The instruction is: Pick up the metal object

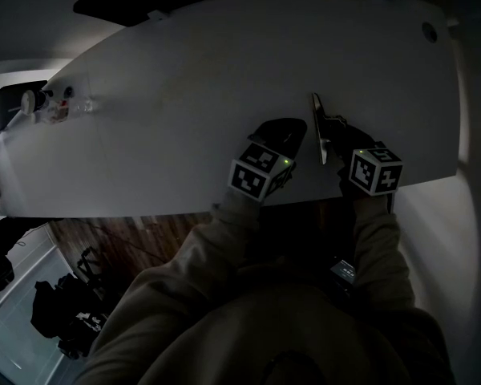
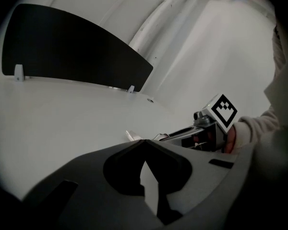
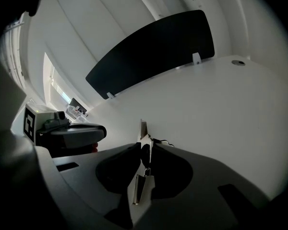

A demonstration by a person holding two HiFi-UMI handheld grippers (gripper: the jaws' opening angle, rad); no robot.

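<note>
A thin, flat metal strip [image 1: 317, 127] lies close to the front edge of the white table [image 1: 184, 119], pointing away from me. My right gripper [image 1: 337, 135] is shut on it. In the right gripper view the metal strip [image 3: 142, 128] runs straight between the right gripper's [image 3: 145, 146] closed jaws and sticks out past their tips. My left gripper [image 1: 279, 133] rests just left of the strip, shut with nothing in it. In the left gripper view the tips of the left gripper [image 2: 143, 143] meet, one end of the strip [image 2: 131, 135] shows beyond them, and the right gripper [image 2: 201, 132] sits to the right.
A black panel [image 3: 153, 51] stands along the table's far edge. Small bottles and clutter [image 1: 52, 103] sit at the far left end. A round hole [image 1: 430, 31] marks the far right corner. Below the table's front edge [image 1: 144, 208] are wood floor and dark bags [image 1: 64, 311].
</note>
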